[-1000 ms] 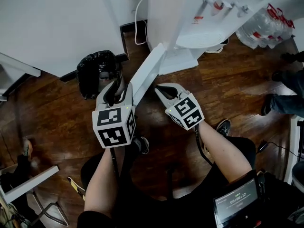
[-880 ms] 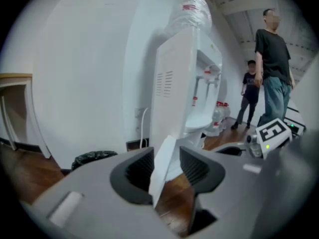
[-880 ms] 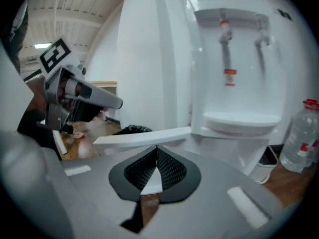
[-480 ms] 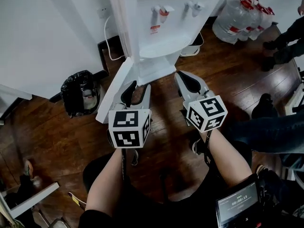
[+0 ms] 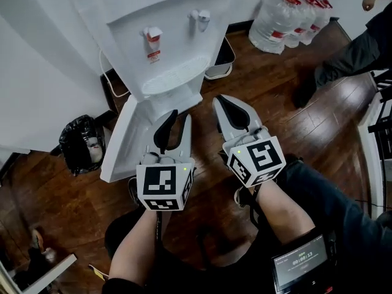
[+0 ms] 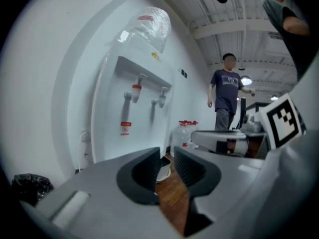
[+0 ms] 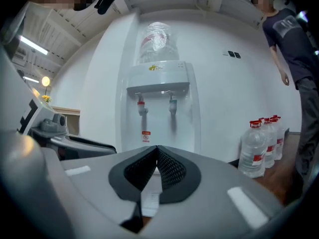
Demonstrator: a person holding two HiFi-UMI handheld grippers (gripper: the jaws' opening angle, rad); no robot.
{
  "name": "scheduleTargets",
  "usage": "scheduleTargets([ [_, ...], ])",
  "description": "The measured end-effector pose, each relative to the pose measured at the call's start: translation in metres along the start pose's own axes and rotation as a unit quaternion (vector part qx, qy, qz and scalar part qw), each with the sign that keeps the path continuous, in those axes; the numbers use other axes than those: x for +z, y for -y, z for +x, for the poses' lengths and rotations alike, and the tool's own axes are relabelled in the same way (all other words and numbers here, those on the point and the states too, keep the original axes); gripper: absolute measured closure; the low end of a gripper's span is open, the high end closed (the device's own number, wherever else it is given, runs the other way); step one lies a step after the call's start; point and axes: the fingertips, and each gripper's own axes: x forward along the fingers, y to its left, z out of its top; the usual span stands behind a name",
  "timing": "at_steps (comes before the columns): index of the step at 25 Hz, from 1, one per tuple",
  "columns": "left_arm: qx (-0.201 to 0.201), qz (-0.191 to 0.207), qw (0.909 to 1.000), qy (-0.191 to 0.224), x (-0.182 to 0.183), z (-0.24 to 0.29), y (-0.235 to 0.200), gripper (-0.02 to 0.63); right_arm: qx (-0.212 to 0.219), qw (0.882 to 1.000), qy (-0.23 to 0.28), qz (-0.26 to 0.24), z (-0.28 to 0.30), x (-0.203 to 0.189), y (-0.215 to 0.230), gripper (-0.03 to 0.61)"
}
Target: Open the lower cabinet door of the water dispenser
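Note:
The white water dispenser (image 5: 159,35) stands against the wall, with two taps above its drip tray. Its lower cabinet door (image 5: 119,146) hangs swung out to the left, wide open. My left gripper (image 5: 179,115) is held just right of the door's edge and touches nothing. Its jaws have just been closing and stand shut but for a thin slit, with nothing between them (image 6: 167,156). My right gripper (image 5: 222,100) is shut and empty, level beside the left one. Both gripper views face the dispenser front (image 7: 159,103) from a short way off.
A black bin bag (image 5: 79,143) sits by the wall at the left. A white tub (image 5: 220,57) and several water bottles (image 5: 285,17) stand right of the dispenser. A person's legs (image 5: 349,48) are at the far right. A cable (image 5: 103,72) runs behind the dispenser.
Both grippers have risen and drawn back from the door's edge. The left jaws, open before, have come together. The head view has swung so the dispenser sits further left.

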Motion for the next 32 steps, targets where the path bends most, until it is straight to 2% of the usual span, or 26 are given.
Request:
scheduleTargets([
  [6, -0.018, -0.01, 0.9997, 0.009, -0.002, 0.006, 0.016, 0.506, -0.011, 1.0, 0.012, 0.008, -0.009, 0.011, 0.013, 0.574],
  [10, -0.037, 0.015, 0.999, 0.018, 0.002, 0.009, 0.032, 0.508, -0.016, 1.0, 0.019, 0.001, -0.014, 0.021, 0.015, 0.574],
  [13, -0.051, 0.019, 0.9984, 0.014, 0.007, 0.009, 0.039, 0.508, -0.001, 1.0, 0.006, -0.006, -0.015, 0.017, 0.006, 0.574],
  [16, -0.048, 0.007, 0.9986, 0.02, 0.011, 0.007, 0.035, 0.508, 0.012, 1.0, -0.011, -0.021, -0.015, 0.01, -0.003, 0.574],
  [20, -0.043, -0.008, 0.9989, 0.019, 0.011, 0.008, 0.027, 0.508, 0.007, 1.0, -0.011, -0.022, -0.012, 0.013, 0.001, 0.574],
  [32, -0.044, -0.002, 0.9989, 0.015, 0.006, 0.009, 0.031, 0.508, -0.001, 1.0, -0.009, -0.023, -0.014, 0.013, 0.008, 0.574],
])
